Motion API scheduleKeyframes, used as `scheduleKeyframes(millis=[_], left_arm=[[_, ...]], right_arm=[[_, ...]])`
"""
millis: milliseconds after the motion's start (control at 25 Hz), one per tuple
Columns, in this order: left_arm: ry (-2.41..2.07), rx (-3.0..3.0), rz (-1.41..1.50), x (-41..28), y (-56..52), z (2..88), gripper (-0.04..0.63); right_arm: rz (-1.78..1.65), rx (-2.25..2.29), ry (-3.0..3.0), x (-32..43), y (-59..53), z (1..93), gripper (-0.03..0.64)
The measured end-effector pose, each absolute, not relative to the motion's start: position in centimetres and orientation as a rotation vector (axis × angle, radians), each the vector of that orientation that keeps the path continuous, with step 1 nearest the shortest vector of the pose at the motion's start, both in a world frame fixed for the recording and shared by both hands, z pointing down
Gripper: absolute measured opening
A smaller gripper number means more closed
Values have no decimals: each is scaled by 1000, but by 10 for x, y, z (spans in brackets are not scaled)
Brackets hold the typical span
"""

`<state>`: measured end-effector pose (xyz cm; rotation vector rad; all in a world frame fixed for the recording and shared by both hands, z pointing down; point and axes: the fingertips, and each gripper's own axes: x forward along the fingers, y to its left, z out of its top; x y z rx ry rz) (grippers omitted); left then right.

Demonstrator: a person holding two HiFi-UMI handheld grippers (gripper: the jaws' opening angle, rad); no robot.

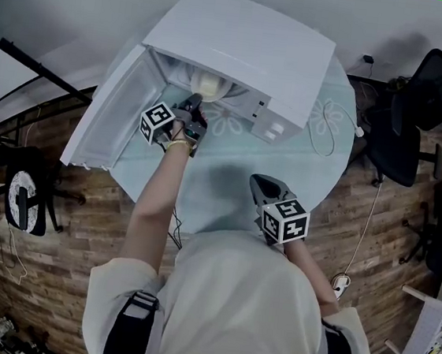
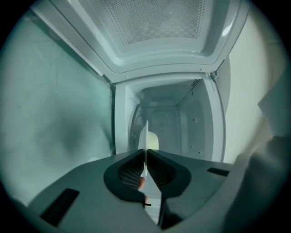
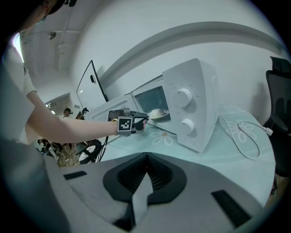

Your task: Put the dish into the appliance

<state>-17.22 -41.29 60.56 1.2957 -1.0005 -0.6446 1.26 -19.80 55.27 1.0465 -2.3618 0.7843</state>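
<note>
White edge-on and thin as a line, the small round dish [image 2: 146, 136] is showing you almost nothing of itself in the left gripper view; only a pale cream lump [image 2: 153, 140] on it is peeking out behind the rim. Your left tongs [image 2: 145, 169] are clamping that rim between their dark ribbed pads. From the head view the dish [image 1: 207, 86] is sitting in the mouth of the boxy white microwave oven [image 1: 243, 48], and the oven's top is cutting off its far half. You cannot tell whether it is resting on the oven floor or hanging above it. The oven's white door [image 1: 113, 116] is standing swung wide to your left, its outer end running past the counter's edge.

Your right tongs [image 3: 146, 175] are hovering near your body with the jaws pressed together and nothing between them.

Pale teal and round, the flower-printed counter [image 1: 230, 165] is carrying the oven at its far side. A thin white cable [image 1: 329, 129] is looping across it to the oven's right. Beyond that, a black office chair [image 1: 433, 85] is standing on the brown wood-plank floor [image 1: 80, 228], and grey wall is filling the background.
</note>
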Motion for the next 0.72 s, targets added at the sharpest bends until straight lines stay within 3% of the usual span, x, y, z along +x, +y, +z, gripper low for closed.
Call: scheduleKeyframes(millis=[720], left_arm=[[-1083,1248,-551,-177,-445,627,26]], right_arm=[[810,1044,-2331,14,-201,563,6]])
